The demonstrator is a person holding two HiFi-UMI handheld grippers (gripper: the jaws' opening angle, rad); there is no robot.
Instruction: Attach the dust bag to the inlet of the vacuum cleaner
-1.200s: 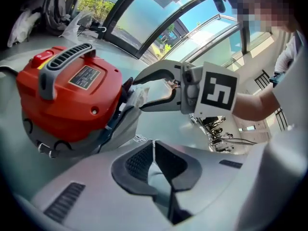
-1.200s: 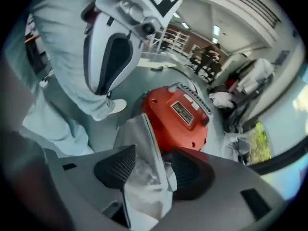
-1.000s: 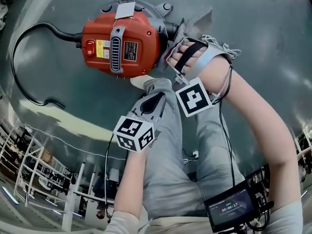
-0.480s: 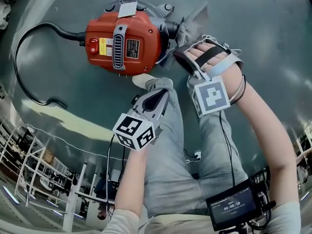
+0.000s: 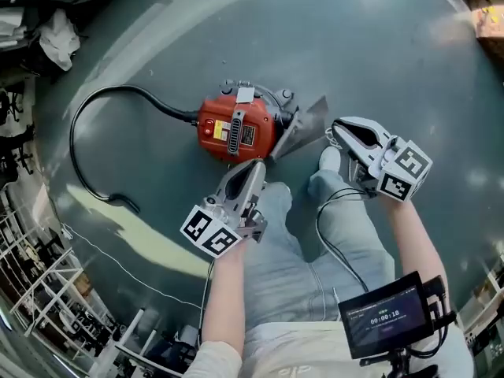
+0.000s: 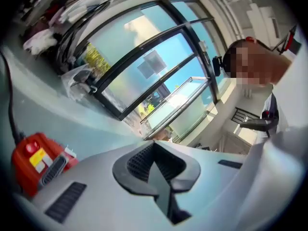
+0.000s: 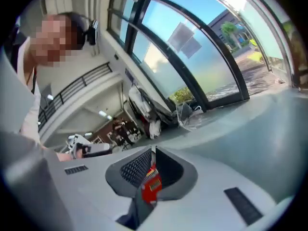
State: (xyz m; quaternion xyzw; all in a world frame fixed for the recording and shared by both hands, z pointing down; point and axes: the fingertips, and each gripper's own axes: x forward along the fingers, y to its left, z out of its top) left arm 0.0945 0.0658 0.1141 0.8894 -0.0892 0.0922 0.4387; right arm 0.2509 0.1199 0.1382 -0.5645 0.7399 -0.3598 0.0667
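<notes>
Although both grippers hang clear, the dust bag [image 5: 305, 126] sits at the vacuum cleaner [image 5: 235, 131] inlet.
Jaws of the left gripper [image 5: 253, 168] and right gripper [image 5: 340, 129] are pressed together, empty; attachment looks finished, the joint too small to confirm.

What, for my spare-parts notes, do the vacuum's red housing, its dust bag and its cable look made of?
Red housing: probably moulded plastic, smooth with a slight sheen and a slotted grille on top.
Dust bag: looks like grey cloth or paper, matte and lying limp; which one is unclear.
Cable: black, likely a rubber or plastic sheath, since it bends in a loose curve.
</notes>
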